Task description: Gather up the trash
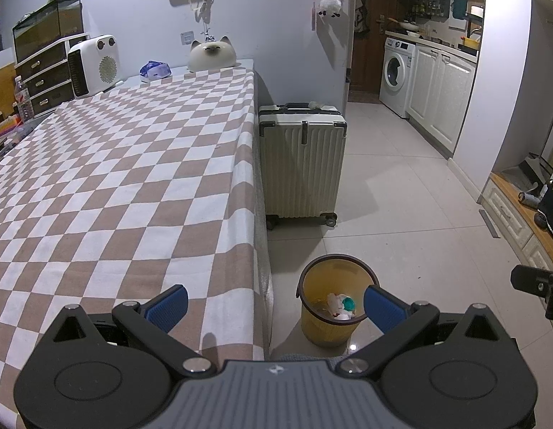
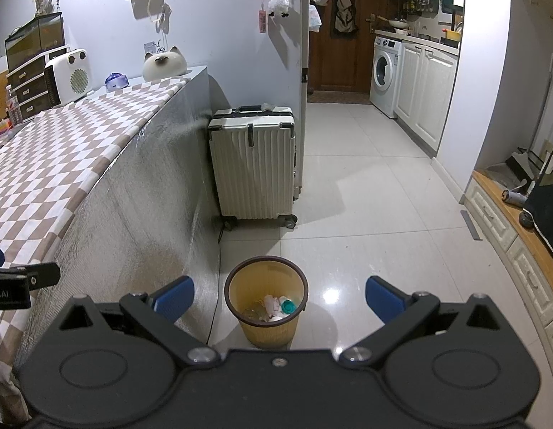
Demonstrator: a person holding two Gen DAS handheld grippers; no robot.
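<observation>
Hovering above floor level, both grippers are seen empty; left gripper (image 1: 274,304) jaws are spread wide with nothing between the blue pads (image 1: 168,306); right gripper (image 2: 280,298) likewise wide open, nothing held; the yellow bin (image 2: 266,300) is stood on the tiled floor (image 2: 365,196) just beside the table's side panel (image 2: 140,207), probably so scraps can be carried off the tabletop edge and dropped straight in; trash (image 2: 278,307) is already lying at the bin bottom: crumpled white bits and a teal cap-like piece, exact items cannot be told; the checkered cloth (image 1: 115,164) is seen bare across its near and middle area, so collection is judged mostly or fully done; only a heater (image 1: 94,64), a cat-shaped item (image 1: 212,55) and a blue-white packet (image 1: 154,70) are kept at the far end, and whether the packet counts as trash cannot be told; the cloth edge hangs over the table side near the bin rim, a snag point for low passes; a suitcase (image 2: 253,164) is parked well behind the bin against the wall corner; open tile is left to the right and ahead, so approach from that side is judged clearest.
</observation>
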